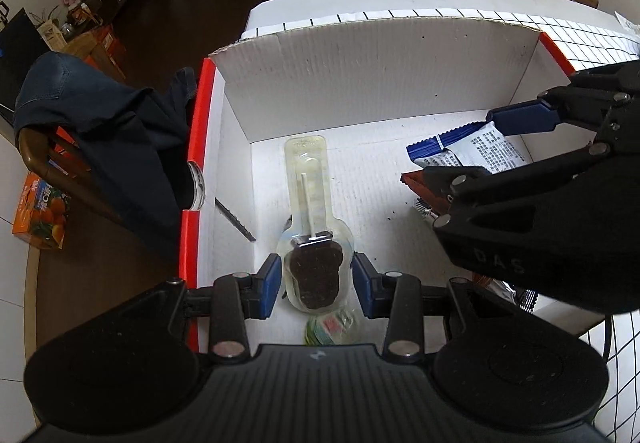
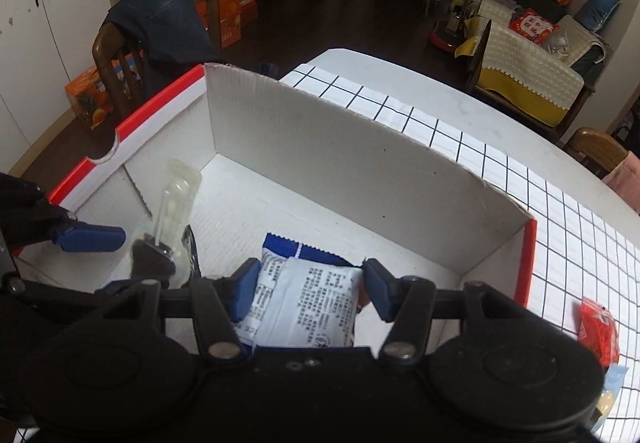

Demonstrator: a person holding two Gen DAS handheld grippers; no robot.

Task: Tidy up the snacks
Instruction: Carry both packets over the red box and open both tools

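A white cardboard box [image 1: 360, 75] with red edges stands on the table. My left gripper [image 1: 316, 279] is over its floor, jaws closed around a clear-wrapped chocolate lollipop [image 1: 314, 271], stick pointing away; it also shows in the right wrist view [image 2: 160, 255]. My right gripper [image 2: 308, 289] is inside the box, its jaws on either side of a white and blue snack packet [image 2: 308, 307]; the same packet shows in the left wrist view [image 1: 480, 151]. A brown packet [image 1: 420, 187] lies under the right gripper. A green-labelled snack [image 1: 332, 327] lies beneath the left gripper.
The table carries a white cloth with a black grid [image 2: 520, 179]. A red snack packet [image 2: 598, 331] and a pale blue one [image 2: 610, 383] lie on the cloth outside the box at right. A chair with dark clothing [image 1: 100, 131] stands left of the table.
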